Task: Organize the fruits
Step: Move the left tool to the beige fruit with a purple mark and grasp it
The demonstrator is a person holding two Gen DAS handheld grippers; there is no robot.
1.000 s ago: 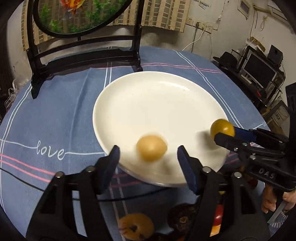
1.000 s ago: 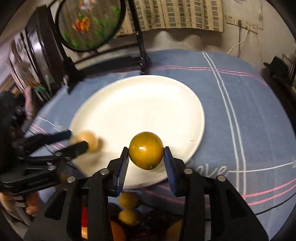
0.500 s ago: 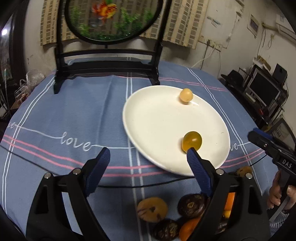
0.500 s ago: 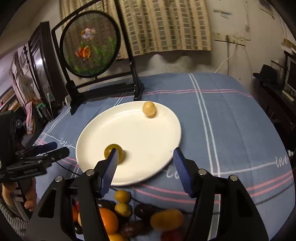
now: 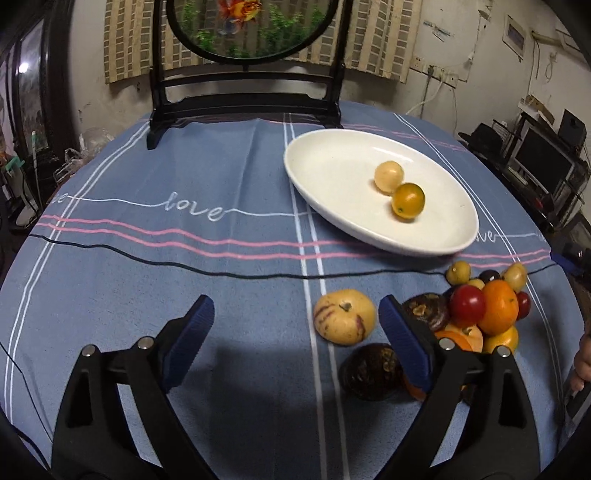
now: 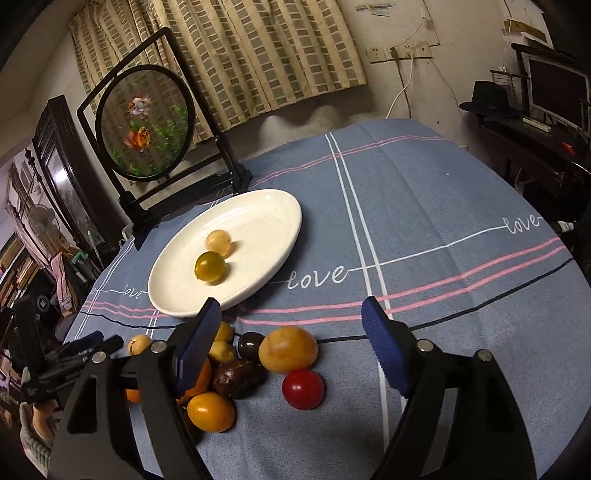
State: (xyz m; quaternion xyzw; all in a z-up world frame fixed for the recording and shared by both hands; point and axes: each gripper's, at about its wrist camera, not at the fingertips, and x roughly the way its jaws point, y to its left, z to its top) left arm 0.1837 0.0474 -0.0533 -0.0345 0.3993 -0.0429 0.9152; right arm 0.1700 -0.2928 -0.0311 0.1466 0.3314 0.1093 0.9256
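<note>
Both wrist views look obliquely down across the tablecloth [image 5: 147, 258], sharing the plate [image 6: 280, 221]

Two small round fruits are seen on the white oval plate [image 5: 332, 162], touching — a pale yellow one [image 5: 388, 177] and a darker orange-yellow one [image 5: 407, 201]. The remaining fruits [image 6: 236, 369] are heaped on the blue-clothed surface just beside the plate's near rim — yellow, orange, red and dark brown.

Goldfish screen [image 5: 255, 26] on blue tablecloth [image 5: 147, 258]
</note>
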